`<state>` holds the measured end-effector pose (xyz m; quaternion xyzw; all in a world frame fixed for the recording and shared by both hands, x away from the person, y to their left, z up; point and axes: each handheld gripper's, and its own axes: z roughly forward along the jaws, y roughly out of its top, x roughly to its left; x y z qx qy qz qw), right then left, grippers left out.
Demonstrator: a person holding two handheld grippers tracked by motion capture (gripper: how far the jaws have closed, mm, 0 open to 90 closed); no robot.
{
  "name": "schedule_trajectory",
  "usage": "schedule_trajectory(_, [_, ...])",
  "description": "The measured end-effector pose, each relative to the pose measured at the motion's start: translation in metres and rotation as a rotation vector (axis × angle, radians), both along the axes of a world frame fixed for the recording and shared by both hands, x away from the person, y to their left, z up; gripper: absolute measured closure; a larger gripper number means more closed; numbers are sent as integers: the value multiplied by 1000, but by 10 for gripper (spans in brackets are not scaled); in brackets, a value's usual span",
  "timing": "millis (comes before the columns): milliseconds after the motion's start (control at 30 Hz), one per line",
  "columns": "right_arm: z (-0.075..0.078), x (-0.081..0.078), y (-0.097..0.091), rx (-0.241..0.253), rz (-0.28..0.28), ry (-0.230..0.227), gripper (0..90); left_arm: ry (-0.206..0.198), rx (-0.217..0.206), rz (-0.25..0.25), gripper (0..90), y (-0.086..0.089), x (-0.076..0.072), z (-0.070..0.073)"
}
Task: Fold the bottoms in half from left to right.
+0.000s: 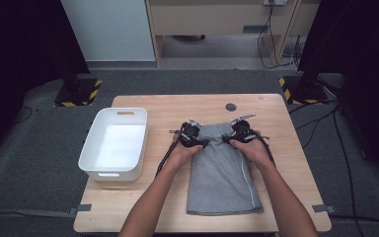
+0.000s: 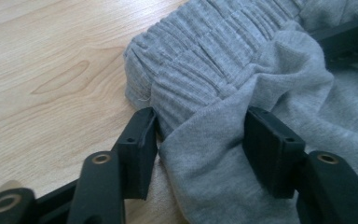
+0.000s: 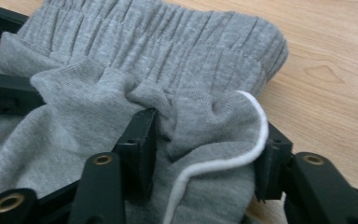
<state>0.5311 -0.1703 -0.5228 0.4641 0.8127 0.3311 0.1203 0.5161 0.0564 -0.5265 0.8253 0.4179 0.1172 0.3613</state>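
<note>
I have the grey shorts (image 1: 222, 173) lying flat on the table (image 1: 271, 113), folded lengthwise, waistband toward the far edge and hem close to the near edge. My left gripper (image 1: 193, 136) sits at the waistband's left corner; in the left gripper view its jaws stand about half open with a bunched fold of cloth (image 2: 205, 140) between them, both pads touching the fabric and pinching it. My right gripper (image 1: 241, 133) is at the right corner; in the right gripper view its jaws are likewise half open and close on a gathered fold that carries the white piping (image 3: 242, 158) along the side seam. The two grippers are near each other, with the waistband's middle between them. To the left a white bin (image 1: 91, 153) stands just apart from the shorts, its left wall close to the table's left edge. Bare wood lies open beyond the waistband up to the far edge, and a strip runs to the right of the shorts
</note>
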Motion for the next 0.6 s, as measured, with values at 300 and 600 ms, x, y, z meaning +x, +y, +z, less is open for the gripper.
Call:
schedule_trajectory(300, [2,0,-1,0,9,22,704,18,2,-6,590,0,-1,3])
schedule_trajectory(600, [3,-1,1,-4,23,12,791,-1,38,-24,704,0,-2,5])
